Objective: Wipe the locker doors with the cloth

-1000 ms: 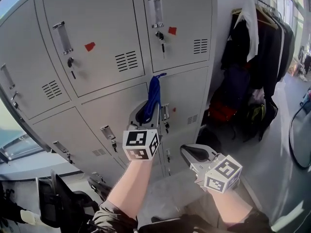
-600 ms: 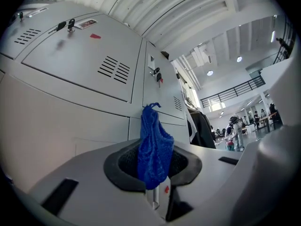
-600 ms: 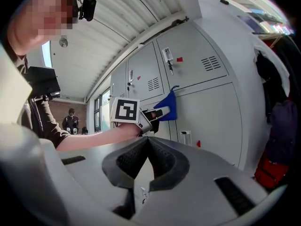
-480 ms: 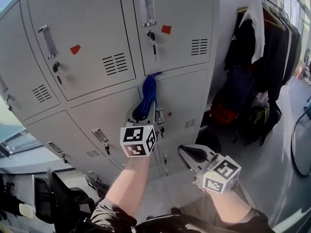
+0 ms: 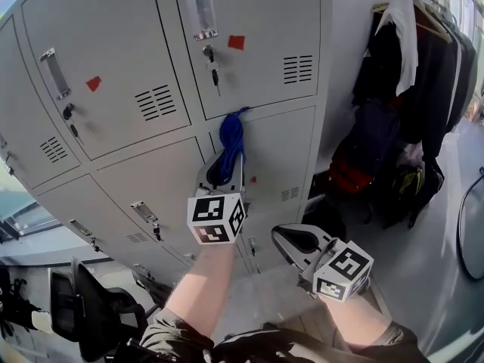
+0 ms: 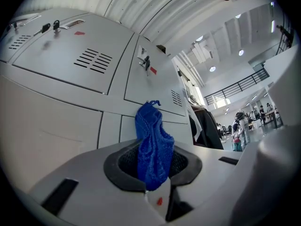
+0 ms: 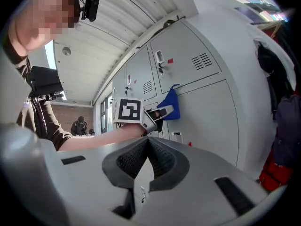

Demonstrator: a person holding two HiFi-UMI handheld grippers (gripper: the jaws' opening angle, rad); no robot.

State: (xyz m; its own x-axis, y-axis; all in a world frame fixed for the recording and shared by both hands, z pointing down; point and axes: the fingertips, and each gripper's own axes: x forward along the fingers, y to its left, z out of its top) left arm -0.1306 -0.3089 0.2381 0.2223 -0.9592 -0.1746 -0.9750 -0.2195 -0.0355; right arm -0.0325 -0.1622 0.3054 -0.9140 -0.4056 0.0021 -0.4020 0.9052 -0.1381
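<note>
At frame centre, the left gripper [image 5: 221,178] clamps a blue cloth [image 5: 230,136] before a grey locker door [image 5: 283,153]. Lower right, the right gripper [image 5: 296,239] has its jaws pressed together, empty.

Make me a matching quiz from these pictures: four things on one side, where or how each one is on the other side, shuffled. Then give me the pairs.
Things
1. blue cloth
2. right gripper
3. dark coats
4. red sticker

Place or state
A. hanging to the right of the lockers
B. jaws together, nothing between them
C. on an upper locker door, near its lock
D. clamped in the left gripper

Pairs: 1-D, 2-B, 3-A, 4-C
</note>
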